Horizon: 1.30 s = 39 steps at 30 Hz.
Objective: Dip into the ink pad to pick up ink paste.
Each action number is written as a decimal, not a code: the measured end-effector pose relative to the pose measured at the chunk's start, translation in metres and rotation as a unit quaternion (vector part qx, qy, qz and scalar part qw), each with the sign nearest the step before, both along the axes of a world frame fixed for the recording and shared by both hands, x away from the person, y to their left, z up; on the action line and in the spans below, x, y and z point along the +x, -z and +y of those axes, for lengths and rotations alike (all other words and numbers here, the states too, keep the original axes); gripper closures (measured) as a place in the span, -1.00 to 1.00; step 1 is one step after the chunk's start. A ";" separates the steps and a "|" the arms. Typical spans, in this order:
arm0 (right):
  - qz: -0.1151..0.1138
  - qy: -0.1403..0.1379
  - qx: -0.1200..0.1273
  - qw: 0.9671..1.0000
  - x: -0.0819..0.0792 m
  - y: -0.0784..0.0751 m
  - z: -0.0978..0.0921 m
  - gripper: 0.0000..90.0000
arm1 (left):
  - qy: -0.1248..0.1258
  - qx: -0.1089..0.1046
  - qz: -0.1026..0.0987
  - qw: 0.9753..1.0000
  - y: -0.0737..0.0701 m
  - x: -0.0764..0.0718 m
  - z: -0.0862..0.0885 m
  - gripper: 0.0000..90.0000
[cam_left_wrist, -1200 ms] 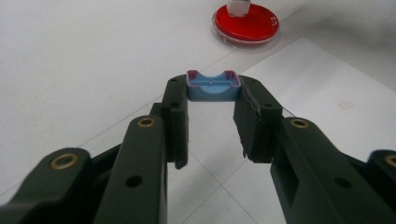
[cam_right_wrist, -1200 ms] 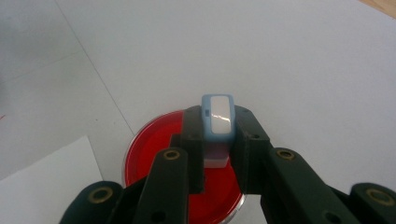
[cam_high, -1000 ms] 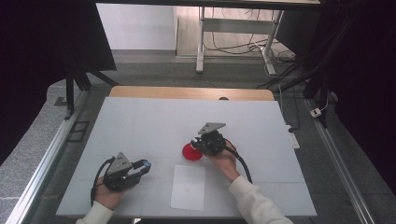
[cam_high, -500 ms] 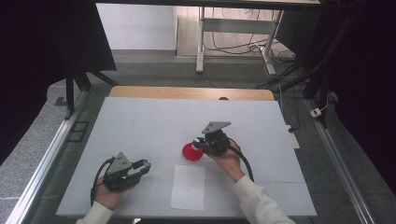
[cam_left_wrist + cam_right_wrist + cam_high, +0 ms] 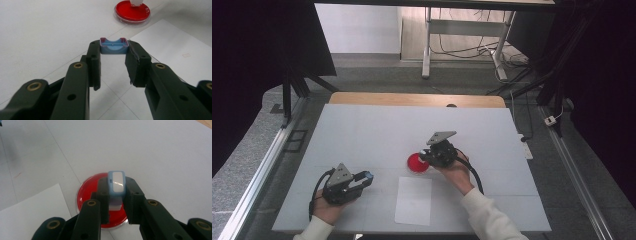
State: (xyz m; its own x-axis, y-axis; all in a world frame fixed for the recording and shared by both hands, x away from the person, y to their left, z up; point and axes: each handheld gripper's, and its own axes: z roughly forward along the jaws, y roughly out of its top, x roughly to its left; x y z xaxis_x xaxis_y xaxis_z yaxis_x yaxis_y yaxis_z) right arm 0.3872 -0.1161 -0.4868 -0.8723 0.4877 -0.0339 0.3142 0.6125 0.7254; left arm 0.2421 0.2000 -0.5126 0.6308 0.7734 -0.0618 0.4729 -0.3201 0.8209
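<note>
- Right tongs (image 5: 116, 195): clamped on a white-and-blue block (image 5: 116, 182); since a second ago, barely shifted, poised above the red dish (image 5: 417, 163); release looks near.
- Left tongs (image 5: 113, 63): clamped on a blue cap (image 5: 114, 46); unmoved, waiting on the tabletop (image 5: 377, 130).

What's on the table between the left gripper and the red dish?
Nothing but bare table. In the high view the sheet of paper sits just beside that stretch, between the left gripper and red dish.

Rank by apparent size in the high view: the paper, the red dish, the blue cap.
1. Paper, clearly largest.
2. Red dish.
3. Blue cap in the left gripper, smallest.
</note>
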 end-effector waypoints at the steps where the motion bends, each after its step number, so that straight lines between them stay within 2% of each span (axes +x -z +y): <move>1: 0.000 0.000 0.000 1.000 0.000 0.000 0.000 0.67 | 0.000 0.000 0.000 1.000 0.000 0.000 0.000 0.46; 7: 0.002 -0.001 -0.013 1.000 0.001 0.004 0.001 0.67 | 0.001 0.000 0.001 1.000 0.000 0.000 0.000 0.46; 22: 0.002 0.000 -0.019 1.000 0.001 0.005 0.002 0.67 | 0.001 0.002 0.000 1.000 0.000 0.000 -0.001 0.46; 35: 0.015 0.004 -0.016 1.000 0.003 0.008 0.001 0.68 | 0.001 0.002 0.000 1.000 0.000 -0.001 -0.001 0.46; 39: 0.012 0.002 -0.022 1.000 0.002 0.007 0.002 0.68 | 0.000 0.003 0.000 1.000 0.000 -0.001 -0.001 0.46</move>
State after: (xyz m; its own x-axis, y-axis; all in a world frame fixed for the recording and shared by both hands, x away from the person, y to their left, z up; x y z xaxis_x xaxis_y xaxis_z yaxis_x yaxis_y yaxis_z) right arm 0.3896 -0.1142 -0.4943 -0.8712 0.4897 -0.0353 0.3330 0.6422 0.6904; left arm 0.2408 0.1986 -0.5122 0.6315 0.7732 -0.0574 0.4720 -0.3246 0.8197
